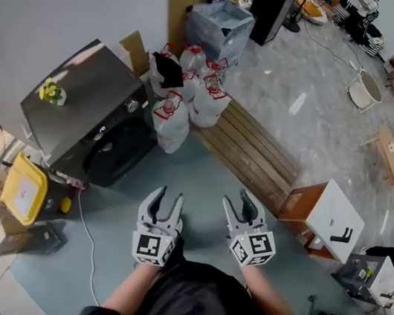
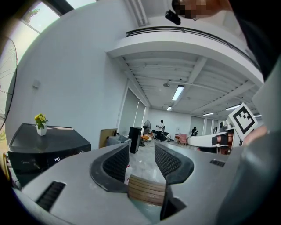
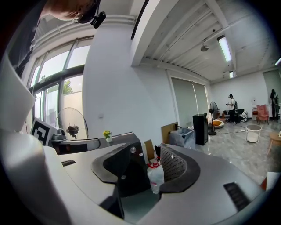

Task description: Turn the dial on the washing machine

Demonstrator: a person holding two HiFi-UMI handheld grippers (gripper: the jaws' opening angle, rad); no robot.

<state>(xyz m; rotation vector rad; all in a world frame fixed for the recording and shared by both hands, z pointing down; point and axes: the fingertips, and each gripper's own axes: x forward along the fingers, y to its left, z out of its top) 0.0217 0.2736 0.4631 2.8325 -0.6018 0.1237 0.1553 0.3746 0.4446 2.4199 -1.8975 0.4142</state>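
Observation:
The dark grey washing machine (image 1: 80, 95) stands at the left in the head view, its round door facing the floor space ahead of me. A small silver dial (image 1: 131, 106) sits at the upper corner of its front. My left gripper (image 1: 170, 195) and right gripper (image 1: 233, 196) hang side by side in front of my body, well short of the machine. Both are open with nothing between the jaws. In the right gripper view the dial (image 3: 133, 150) shows beyond the right gripper (image 3: 147, 151). The left gripper (image 2: 141, 147) points past the machine (image 2: 48, 147) at a bench.
A small pot of yellow flowers (image 1: 52, 92) stands on the machine. Several water bottles with red caps (image 1: 192, 99) cluster beside it. A slatted wooden bench (image 1: 251, 151) runs to a white-topped side table (image 1: 334, 215). A yellow bin (image 1: 25, 191) and a cable (image 1: 88, 239) lie left.

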